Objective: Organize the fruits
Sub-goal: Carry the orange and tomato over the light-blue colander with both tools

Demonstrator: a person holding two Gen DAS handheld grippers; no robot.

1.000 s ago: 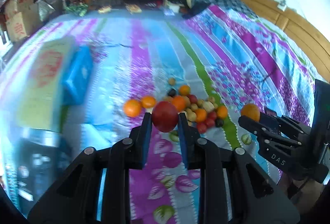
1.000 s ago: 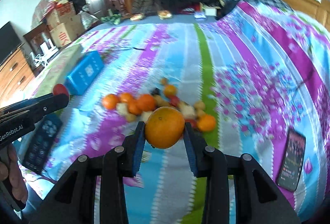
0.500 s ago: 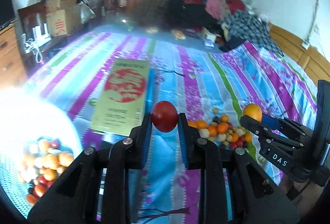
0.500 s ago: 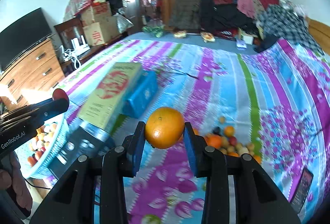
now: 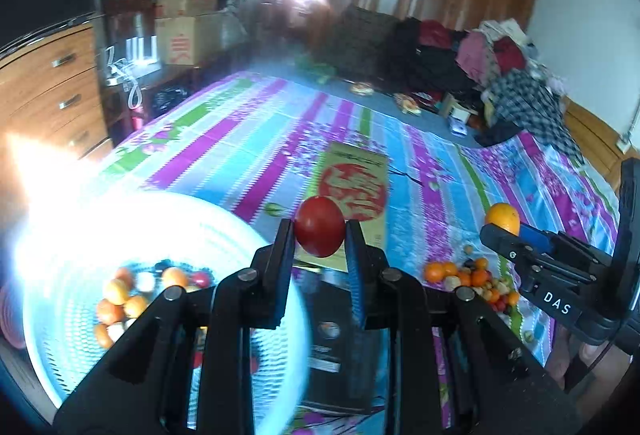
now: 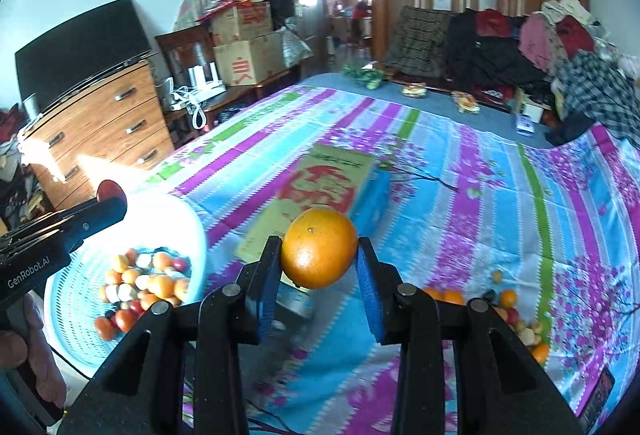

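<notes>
At far left a white mesh basket [image 6: 192, 231] sits at the edge of the bed [image 6: 460, 195], washed out by glare along its rim. Inside it lies a heap of small fruit [image 6: 140, 287]: oranges, pale round pieces and a few red ones. The left tongs [image 5: 320, 231] are held above the basket's near side and pinch a red fruit [image 5: 320, 231], smooth, dark red and roundish, between blue-padded fingers [image 5: 285, 259]. Behind it on the striped floral bedsheet lies a flat yellow box with a red emblem [image 6: 320, 191], resting on a blue box [image 6: 374, 203]; a dark box [image 5: 340, 343] lies nearer the camera.

Further right, the right tongs [image 6: 318, 255] grip an orange [image 6: 318, 255], large, bright and dimpled with a small stem mark, held in the air over the bed between the basket and the loose pile. That pile of small fruit [image 6: 508, 307] lies on the sheet at right, mixed orange, red, yellow and dark pieces touching one another. A phone [image 6: 600, 391] lies near the bed's right edge.
</notes>
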